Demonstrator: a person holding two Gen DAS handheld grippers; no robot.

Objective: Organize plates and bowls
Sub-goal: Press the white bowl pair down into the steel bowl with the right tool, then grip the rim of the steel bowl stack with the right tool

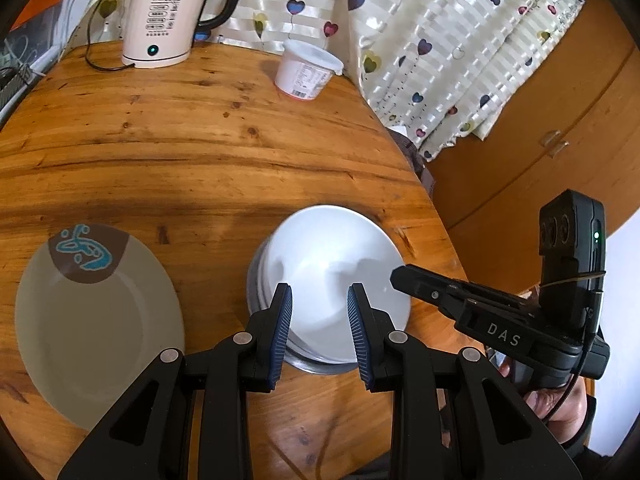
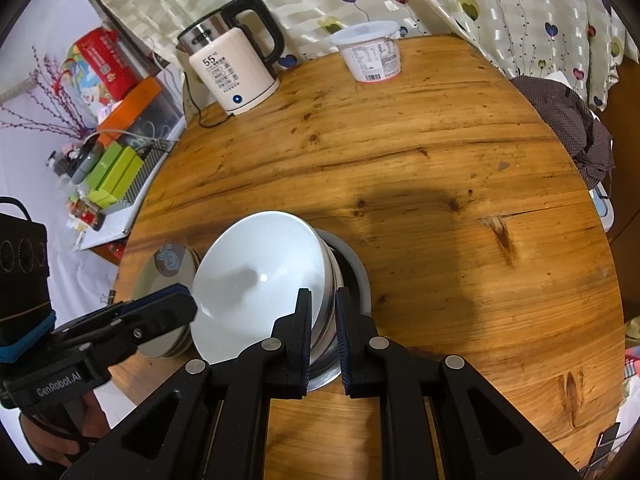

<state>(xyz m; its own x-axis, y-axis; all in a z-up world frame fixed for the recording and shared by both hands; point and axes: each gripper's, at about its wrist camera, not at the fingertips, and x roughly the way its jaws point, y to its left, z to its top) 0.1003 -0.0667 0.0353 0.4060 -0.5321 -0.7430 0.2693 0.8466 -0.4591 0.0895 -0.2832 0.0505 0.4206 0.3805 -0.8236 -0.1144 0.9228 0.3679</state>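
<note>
A white bowl sits tilted on a stack of bowls whose lowest one is metal, near the table's front right. The same white bowl leans left in the right wrist view over the metal bowl. My right gripper is shut on the white bowl's near rim; it shows in the left wrist view. My left gripper is open, jaws apart just above the bowl's near edge; it shows in the right wrist view. A beige plate with a blue-brown motif lies to the left, on stacked plates.
The round wooden table carries a cream kettle with its cord at the back and a white lidded tub. A curtain hangs behind. Boxes and clutter sit on a shelf beyond the table's left edge.
</note>
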